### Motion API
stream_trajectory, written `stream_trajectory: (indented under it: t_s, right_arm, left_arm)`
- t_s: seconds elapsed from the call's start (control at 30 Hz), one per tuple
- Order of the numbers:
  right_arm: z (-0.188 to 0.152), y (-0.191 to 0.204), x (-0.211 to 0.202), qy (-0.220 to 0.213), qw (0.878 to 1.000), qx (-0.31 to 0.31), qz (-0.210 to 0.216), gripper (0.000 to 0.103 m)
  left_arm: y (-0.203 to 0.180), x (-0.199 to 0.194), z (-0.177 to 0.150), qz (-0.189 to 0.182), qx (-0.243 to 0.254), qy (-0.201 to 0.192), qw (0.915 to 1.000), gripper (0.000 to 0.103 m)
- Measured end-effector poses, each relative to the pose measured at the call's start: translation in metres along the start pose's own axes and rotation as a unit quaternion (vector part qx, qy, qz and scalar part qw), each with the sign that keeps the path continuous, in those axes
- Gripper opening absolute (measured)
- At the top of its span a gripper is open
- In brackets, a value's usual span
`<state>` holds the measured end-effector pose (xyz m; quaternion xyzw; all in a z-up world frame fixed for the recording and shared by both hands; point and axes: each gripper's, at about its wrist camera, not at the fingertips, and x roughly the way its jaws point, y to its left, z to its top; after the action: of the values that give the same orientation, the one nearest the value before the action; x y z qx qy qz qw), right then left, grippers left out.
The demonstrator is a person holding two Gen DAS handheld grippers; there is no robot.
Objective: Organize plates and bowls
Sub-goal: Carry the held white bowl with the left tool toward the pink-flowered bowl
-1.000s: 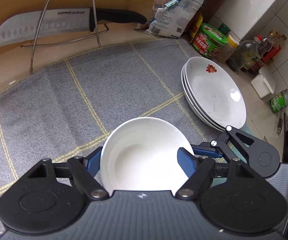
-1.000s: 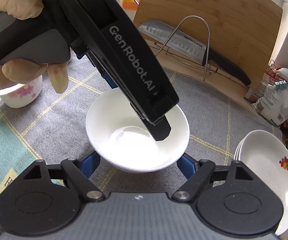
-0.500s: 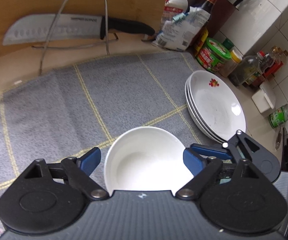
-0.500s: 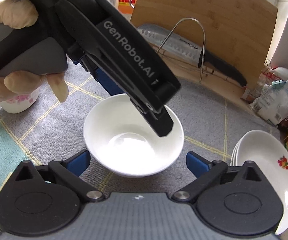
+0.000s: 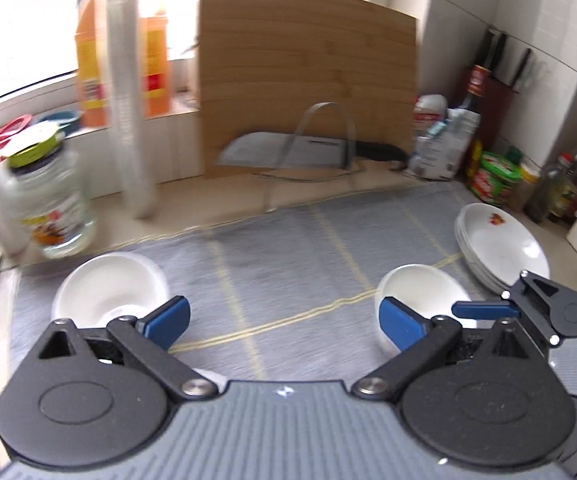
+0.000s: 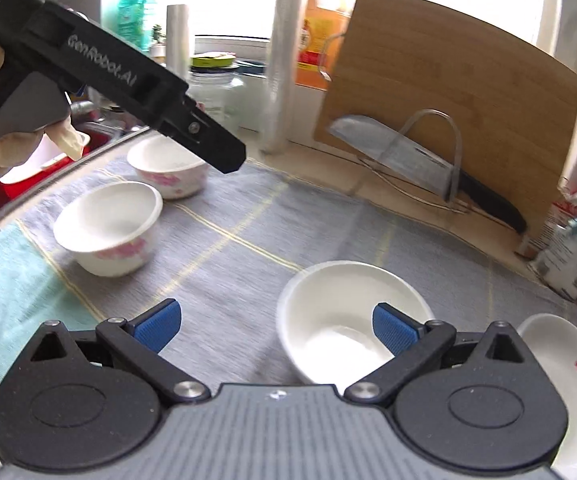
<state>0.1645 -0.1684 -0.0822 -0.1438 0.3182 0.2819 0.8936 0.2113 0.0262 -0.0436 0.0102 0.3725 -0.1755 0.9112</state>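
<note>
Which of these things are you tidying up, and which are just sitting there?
Being tidied:
- plain white bowl
- two white bowls with pink flowers
- stack of white plates with a red flower print

Just sitting there:
- big steel knife with a black handle on its wire rack
- bamboo cutting board
- glass jar with a green lid

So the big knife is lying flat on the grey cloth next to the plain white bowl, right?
Not quite. The big knife isn't on the grey cloth. It rests in a wire rack on the counter, in front of the wooden cutting board, well behind the plain white bowl. The right wrist view shows this most clearly.
</note>
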Motion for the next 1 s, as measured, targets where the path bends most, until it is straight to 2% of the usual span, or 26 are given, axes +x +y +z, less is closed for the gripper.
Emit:
stream_trajectory:
  t_s: [0.1,0.37,0.57,0.63,0.8,0.9,1.0]
  right_arm:
    - [0.005,0.027,0.013,0.001,1.000,-0.015,0.020,0.103]
    - [0.015,0.075,0.045,0.025,0.997,-0.046,0.055,0.103]
    - [0.020,0.096,0.064,0.033,0.995,-0.065,0.065,0.103]
    - [0.023,0.101,0.070,0.032,0.995,-0.070,0.064,0.103]
    - [0.029,0.111,0.080,0.030,0.994,-0.083,0.064,0.100]
    - [0.032,0.115,0.083,0.028,0.993,-0.091,0.064,0.095]
    - [0.033,0.117,0.087,0.027,0.993,-0.095,0.063,0.094]
  left_arm:
    - [0.031,-0.003,-0.015,0.000,-0.043,0.016,0.9989,0.100]
    - [0.079,0.005,-0.049,0.003,-0.095,0.065,0.9934,0.100]
    - [0.108,0.014,-0.063,-0.040,-0.163,0.075,0.9830,0.097]
    - [0.116,0.017,-0.067,-0.053,-0.184,0.080,0.9783,0.095]
    - [0.129,0.027,-0.074,-0.078,-0.223,0.092,0.9675,0.082]
    - [0.133,0.031,-0.076,-0.081,-0.233,0.093,0.9646,0.079]
    - [0.137,0.037,-0.077,-0.081,-0.244,0.094,0.9619,0.076]
